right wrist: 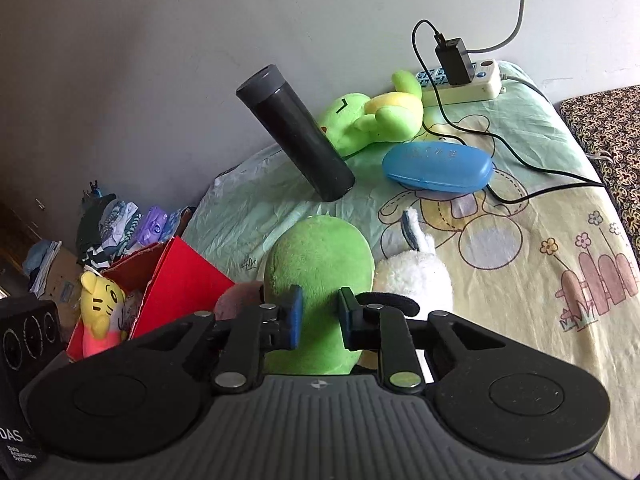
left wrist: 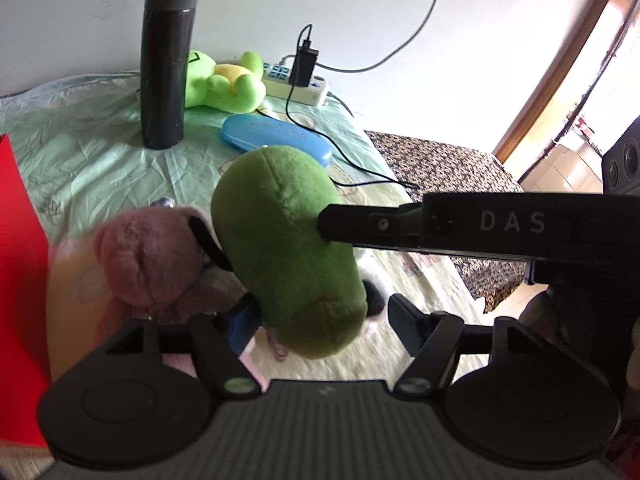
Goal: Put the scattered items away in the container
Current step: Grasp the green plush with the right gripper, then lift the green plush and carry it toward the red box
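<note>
A dark green oblong plush point(left wrist: 280, 240) is lifted over the bed sheet point(right wrist: 520, 300). My right gripper point(right wrist: 320, 314) is shut on it, blue pads pinching its near end point(right wrist: 320, 264). In the left wrist view one right finger point(left wrist: 344, 222) digs into the plush's side. My left gripper point(left wrist: 320, 314) stands open around the plush's lower end: the left pad touches it, the right finger point(left wrist: 404, 320) stays clear. A pink plush point(left wrist: 148, 256) lies left of it and a white plush point(right wrist: 416, 280) right. The red box point(right wrist: 176, 280) at the bed's left holds a yellow plush point(right wrist: 100, 304).
A tall black flask point(right wrist: 296, 132) stands behind, with a lime frog plush point(right wrist: 372, 120) and a blue oval case point(right wrist: 436, 166) beside it. A power strip point(right wrist: 460, 84) with a charger sits by the wall, its black cable point(right wrist: 540, 168) trailing across the sheet. Clutter lies on the floor beyond the box.
</note>
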`<state>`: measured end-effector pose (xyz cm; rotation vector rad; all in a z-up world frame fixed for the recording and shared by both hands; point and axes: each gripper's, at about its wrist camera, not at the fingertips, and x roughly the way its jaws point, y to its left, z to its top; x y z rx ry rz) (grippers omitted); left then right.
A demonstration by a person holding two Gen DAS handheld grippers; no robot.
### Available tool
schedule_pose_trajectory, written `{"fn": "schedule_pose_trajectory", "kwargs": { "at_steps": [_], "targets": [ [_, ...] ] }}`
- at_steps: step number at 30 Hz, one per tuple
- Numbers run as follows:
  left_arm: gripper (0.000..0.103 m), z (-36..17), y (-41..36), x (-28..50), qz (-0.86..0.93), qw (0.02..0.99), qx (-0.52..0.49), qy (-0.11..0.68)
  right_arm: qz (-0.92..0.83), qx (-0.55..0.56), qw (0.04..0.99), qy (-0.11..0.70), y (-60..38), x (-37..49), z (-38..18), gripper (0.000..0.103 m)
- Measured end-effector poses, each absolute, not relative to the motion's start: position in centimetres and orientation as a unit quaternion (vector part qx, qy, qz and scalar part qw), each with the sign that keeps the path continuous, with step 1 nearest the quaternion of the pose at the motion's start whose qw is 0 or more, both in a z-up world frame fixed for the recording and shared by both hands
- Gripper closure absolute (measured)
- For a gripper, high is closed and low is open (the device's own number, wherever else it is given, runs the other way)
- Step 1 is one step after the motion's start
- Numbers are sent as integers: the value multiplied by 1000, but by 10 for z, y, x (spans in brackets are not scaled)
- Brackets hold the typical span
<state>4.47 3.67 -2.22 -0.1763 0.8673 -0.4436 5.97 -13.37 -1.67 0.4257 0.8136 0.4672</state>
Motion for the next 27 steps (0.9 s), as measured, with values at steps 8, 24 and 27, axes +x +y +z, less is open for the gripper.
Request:
{"fn": "schedule_pose_trajectory", "kwargs": {
  "at_steps": [8,24,27],
  "targets": [
    [32,-25,40,-3,-250,858,-58,445,224,207,859,411,-133,11,-22,82],
    [26,-61,25,-11,-245,838,-22,487,188,208,835,474,-118,-8,-68,56],
    [27,-60,24,-5,-245,841,-18,482,183,216,835,472,-122,-2,-70,54]
  ]
}}
